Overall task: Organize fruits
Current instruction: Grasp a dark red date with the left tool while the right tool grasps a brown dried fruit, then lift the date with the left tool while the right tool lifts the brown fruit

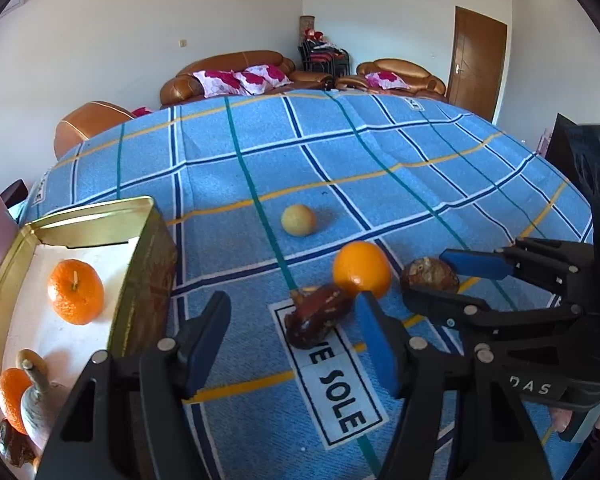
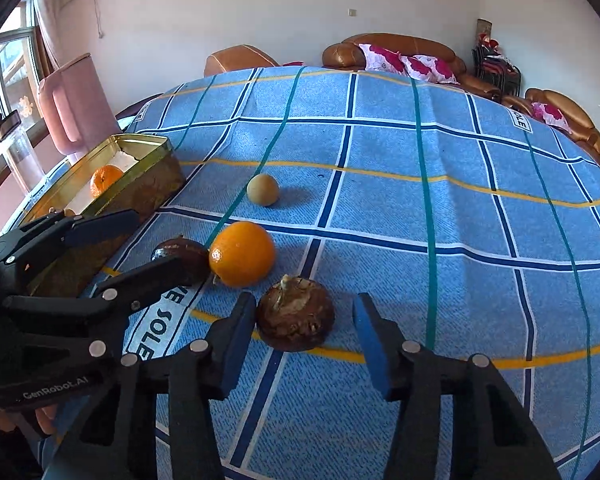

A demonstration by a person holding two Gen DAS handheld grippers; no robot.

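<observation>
On the blue checked cloth lie an orange [image 1: 362, 268] [image 2: 242, 253], a pale yellow round fruit [image 1: 298, 220] [image 2: 263, 189], a dark brown fruit [image 1: 318, 316] [image 2: 180, 254] and a brown stemmed fruit [image 1: 430, 275] [image 2: 295, 318]. A gold tin [image 1: 150, 276] [image 2: 148, 184] at the left holds a tangerine [image 1: 75, 292] [image 2: 105, 179] and other fruits. My left gripper [image 1: 290, 344] [image 2: 124, 240] is open around the dark brown fruit. My right gripper [image 2: 304, 338] [image 1: 440, 280] is open, with the stemmed fruit between its fingers.
Brown leather sofas [image 1: 236, 74] [image 2: 400, 54] with pink cushions stand behind the table. A pink chair [image 2: 76, 100] is at the left by a window. A wooden door [image 1: 478, 62] is at the back right. The cloth has a printed label [image 1: 336, 368].
</observation>
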